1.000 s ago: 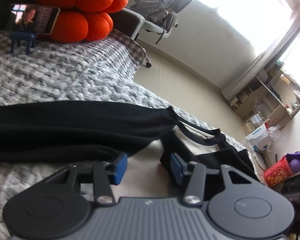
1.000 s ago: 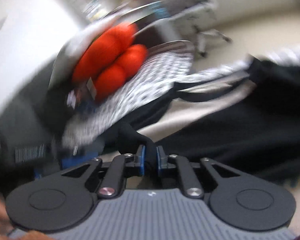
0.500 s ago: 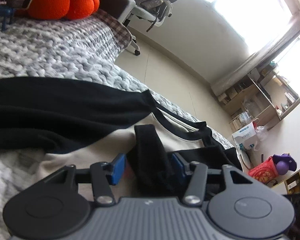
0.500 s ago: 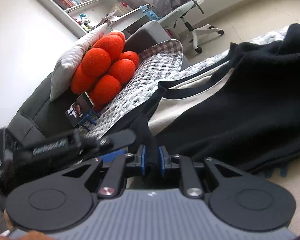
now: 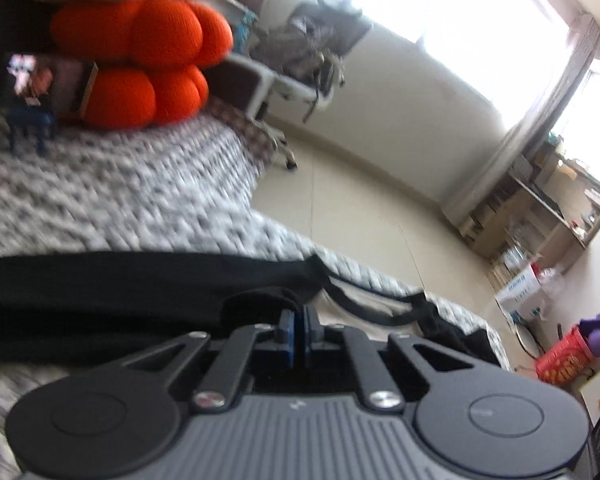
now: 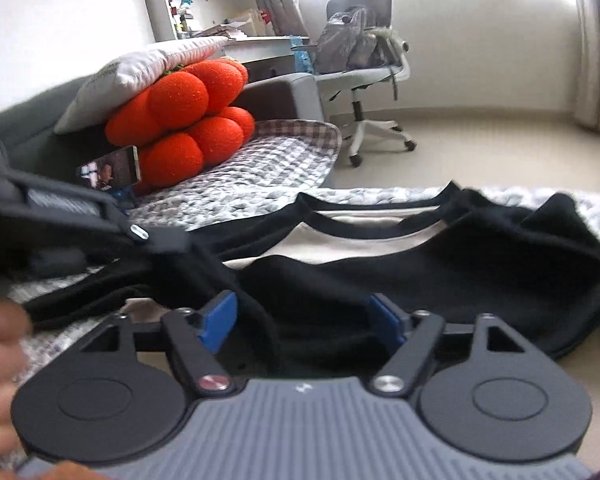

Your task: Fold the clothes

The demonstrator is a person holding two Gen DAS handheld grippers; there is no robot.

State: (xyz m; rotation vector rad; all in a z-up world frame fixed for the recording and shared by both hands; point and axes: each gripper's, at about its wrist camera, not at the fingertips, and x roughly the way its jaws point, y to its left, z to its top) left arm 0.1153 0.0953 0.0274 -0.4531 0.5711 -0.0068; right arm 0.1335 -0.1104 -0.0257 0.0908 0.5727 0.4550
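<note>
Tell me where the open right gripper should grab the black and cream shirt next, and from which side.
Take the black sleeve fold lying between the right gripper's opening jaws, coming in low from the near edge. It bunches up off the shirt, so probably pinches easily.

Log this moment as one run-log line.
task: fold clothes | left gripper: shut on black sleeve | right gripper: jaws opening, pads clear of black-and-cream shirt | surface: knit blanket

Orange ball cushion, white pillow, office chair.
</note>
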